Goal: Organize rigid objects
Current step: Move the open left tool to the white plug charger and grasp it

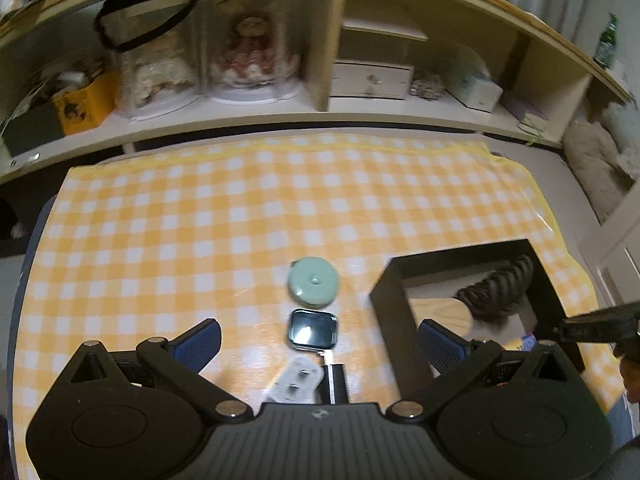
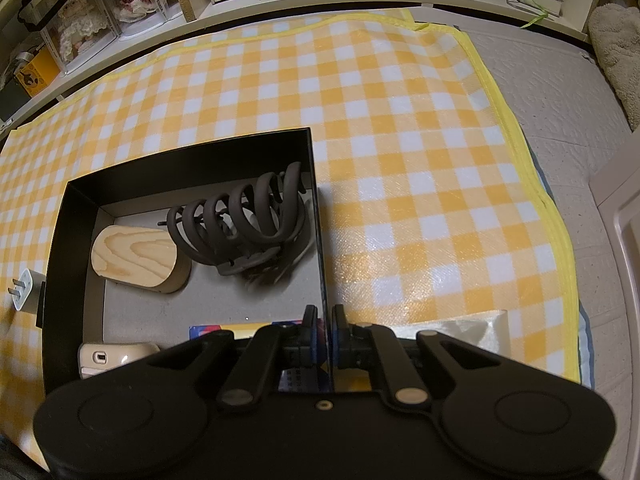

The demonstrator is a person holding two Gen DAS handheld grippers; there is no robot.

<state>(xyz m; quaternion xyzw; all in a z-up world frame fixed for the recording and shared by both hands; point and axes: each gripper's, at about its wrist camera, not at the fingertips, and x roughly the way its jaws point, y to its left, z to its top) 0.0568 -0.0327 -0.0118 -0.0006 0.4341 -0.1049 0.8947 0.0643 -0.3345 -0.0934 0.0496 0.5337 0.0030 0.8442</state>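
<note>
Yellow checked cloth (image 1: 200, 220), shelves (image 1: 240, 116) behind, left jaws wide, right jaws pinching box wall (image 2: 320, 240).

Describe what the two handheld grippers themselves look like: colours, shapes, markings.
Both are matte black plastic. The left gripper has a ribbed centre plate with a small logo, round side housings, angled link arms on silver pivot pins, and fingers faced with blue ribbed pads. The right gripper shares the black links, silver pins and blue pads. No cables show.

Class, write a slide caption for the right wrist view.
Right hand-held gripper pinches black box wall; hair claw inside.
</note>
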